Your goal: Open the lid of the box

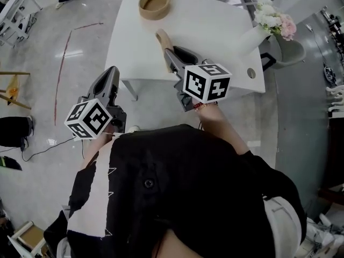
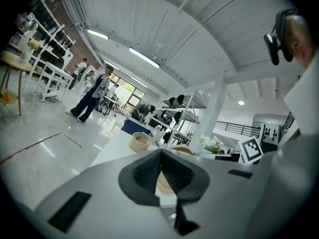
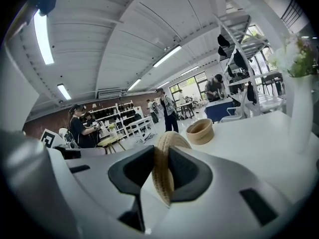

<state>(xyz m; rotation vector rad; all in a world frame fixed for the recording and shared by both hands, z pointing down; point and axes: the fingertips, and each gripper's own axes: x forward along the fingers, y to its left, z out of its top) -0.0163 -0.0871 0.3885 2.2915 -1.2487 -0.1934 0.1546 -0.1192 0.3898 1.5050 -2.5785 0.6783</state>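
Glossy grey floor [image 1: 54,63] runs wide around a white counter [image 1: 215,31], with shelving racks and other people well back in the hall. Most of the counter is bare. A round tan box [image 1: 146,11] sits open near its far edge, and a white vase [image 1: 251,37] of pale flowers [image 1: 274,20] stands by the right edge. Both are well apart from the grippers.

The lid [image 1: 163,39], a tan woven disc, is off the box and up in the air over the middle of the counter, standing on edge. The right gripper [image 1: 171,55] pinches it by the rim, one pad pressed on each face, and the lid juts beyond the tips toward the box. The left gripper [image 1: 113,71] hangs out past the counter's left edge, over open floor, pressed together on nothing.
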